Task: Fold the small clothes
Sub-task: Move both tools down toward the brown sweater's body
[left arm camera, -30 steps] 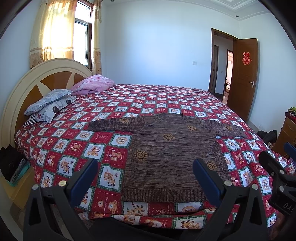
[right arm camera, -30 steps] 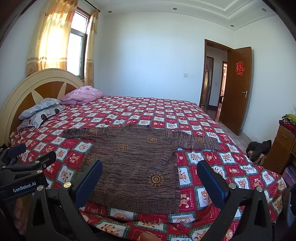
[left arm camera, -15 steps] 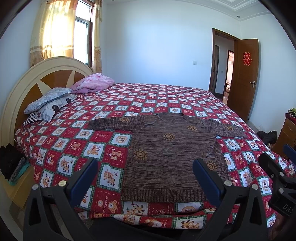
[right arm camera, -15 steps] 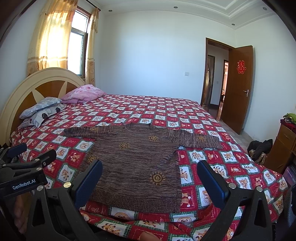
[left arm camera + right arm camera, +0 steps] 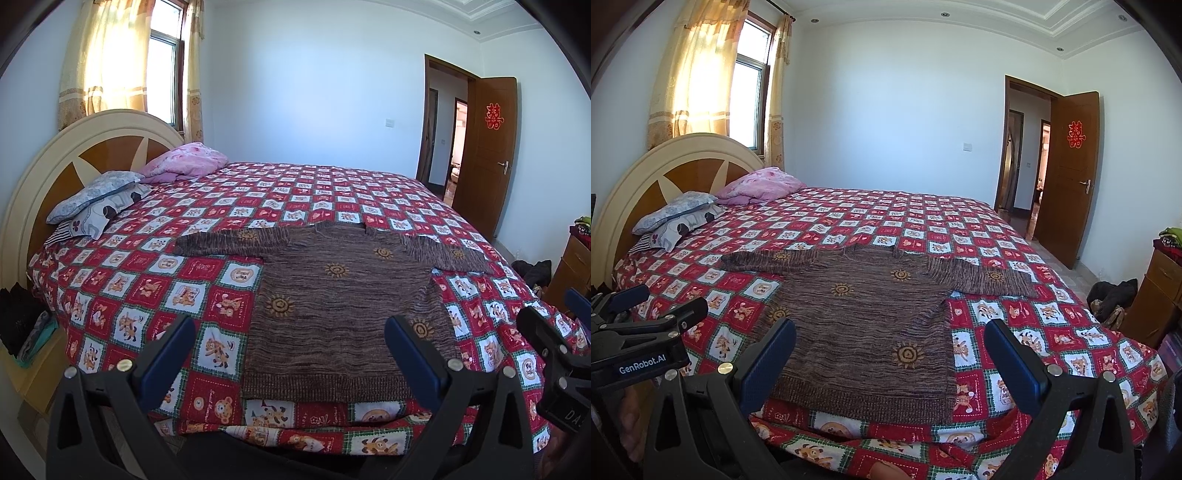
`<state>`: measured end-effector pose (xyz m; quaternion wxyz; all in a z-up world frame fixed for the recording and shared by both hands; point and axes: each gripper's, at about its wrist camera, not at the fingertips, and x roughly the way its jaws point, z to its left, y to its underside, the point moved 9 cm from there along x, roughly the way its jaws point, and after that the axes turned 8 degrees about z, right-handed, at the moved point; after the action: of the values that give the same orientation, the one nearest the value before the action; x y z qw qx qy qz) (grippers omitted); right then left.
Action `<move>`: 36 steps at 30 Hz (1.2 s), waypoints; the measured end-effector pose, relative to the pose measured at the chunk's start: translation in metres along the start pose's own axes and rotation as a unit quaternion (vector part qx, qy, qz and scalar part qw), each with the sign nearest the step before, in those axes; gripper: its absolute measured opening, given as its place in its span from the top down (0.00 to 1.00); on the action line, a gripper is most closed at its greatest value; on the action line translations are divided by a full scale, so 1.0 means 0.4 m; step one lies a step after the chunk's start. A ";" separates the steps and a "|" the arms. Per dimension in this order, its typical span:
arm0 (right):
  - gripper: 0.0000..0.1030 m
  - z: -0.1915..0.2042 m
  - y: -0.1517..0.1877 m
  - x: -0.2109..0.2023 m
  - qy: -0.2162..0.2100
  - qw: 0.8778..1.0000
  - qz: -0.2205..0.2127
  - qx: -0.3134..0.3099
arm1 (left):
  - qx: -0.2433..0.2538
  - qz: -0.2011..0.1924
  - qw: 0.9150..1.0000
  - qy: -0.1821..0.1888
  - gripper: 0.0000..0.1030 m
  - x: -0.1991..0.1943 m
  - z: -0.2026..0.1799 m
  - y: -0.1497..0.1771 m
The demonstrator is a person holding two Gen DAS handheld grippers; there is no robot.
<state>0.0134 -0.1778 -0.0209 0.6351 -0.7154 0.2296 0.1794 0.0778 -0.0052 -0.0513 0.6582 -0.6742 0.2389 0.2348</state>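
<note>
Honestly nothing's folded yet: sweater [image 5: 343, 310] lies flat on the bed [image 5: 332, 192], sleeves out. Left tongs [image 5: 290, 354] and right tongs [image 5: 890, 354] both gape wide, empty.

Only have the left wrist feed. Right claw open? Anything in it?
Observer: Open and empty. The right claw has its fingers wide apart with nothing between them.
Operator: What's it aimed at?
Observer: The sweater. Its lower body and hem fill most of the gap between the fingers. It lies flat on the bed, and the claw is not touching it.
Operator: How does my left claw look from there?
Observer: The left claw shows at the right wrist view's left edge, left of the sweater and clear of it. Its body reads GenRobot.AI.
</note>
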 end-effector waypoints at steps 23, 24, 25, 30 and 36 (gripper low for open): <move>0.01 0.000 0.048 0.190 -0.014 0.999 0.034 -0.026 | 0.041 0.030 0.998 -0.027 0.00 0.151 0.003 0.002; 0.01 -0.004 0.052 0.210 -0.013 0.999 0.038 -0.027 | 0.040 0.034 0.998 -0.029 0.00 0.170 0.007 0.001; 0.01 -0.007 0.054 0.230 -0.011 0.999 0.042 -0.028 | 0.039 0.037 0.998 -0.029 0.00 0.183 0.010 0.001; 0.01 -0.038 0.070 0.320 -0.006 0.997 0.077 -0.019 | 0.040 0.066 0.996 -0.038 0.00 0.272 0.020 0.003; 0.01 -0.126 0.070 0.422 0.010 0.993 0.114 0.009 | 0.049 0.085 0.994 -0.049 0.00 0.377 0.003 -0.018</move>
<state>0.1362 -0.2473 -0.1303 0.6144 -0.6808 0.3171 0.2417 0.1993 -0.0058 -0.1410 0.6791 -0.6059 0.2739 0.3109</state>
